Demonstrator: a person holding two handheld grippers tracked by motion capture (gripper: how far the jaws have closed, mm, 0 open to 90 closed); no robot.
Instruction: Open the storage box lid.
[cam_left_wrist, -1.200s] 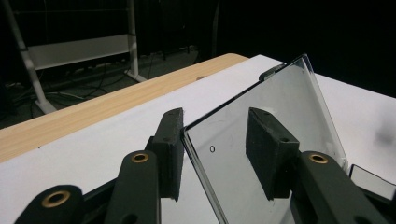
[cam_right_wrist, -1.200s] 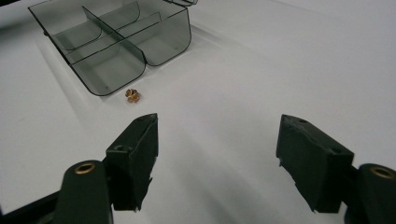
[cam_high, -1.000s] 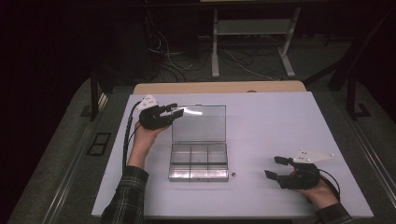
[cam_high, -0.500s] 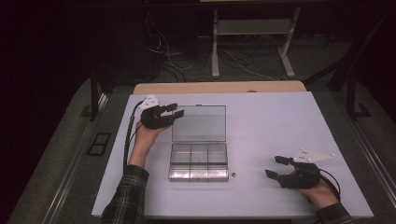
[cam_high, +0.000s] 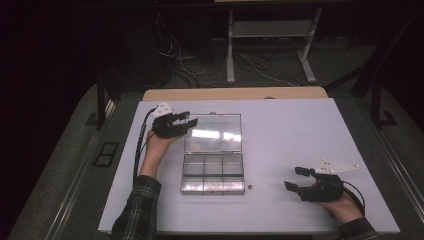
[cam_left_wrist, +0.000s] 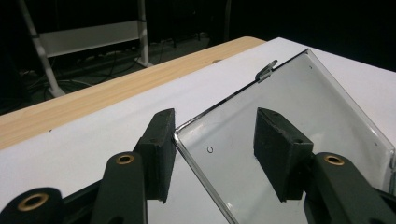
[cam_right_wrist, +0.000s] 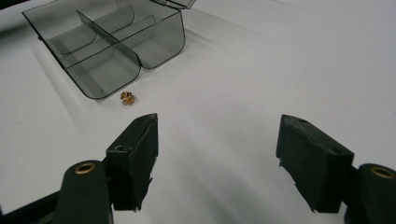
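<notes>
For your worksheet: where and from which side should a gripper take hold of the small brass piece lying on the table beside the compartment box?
Grip the brass piece across its sides, probably coming straight down. It lies low on the table, close to the compartment box corner, so set the jaws along that wall. The right gripper is nearest, open.

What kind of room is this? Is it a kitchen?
Probably not a kitchen. It looks like a lab or workshop: a person works at a plain white table with a gripper in each hand, loose cables lie on the dark floor behind, and a clear plastic box sits open.
</notes>
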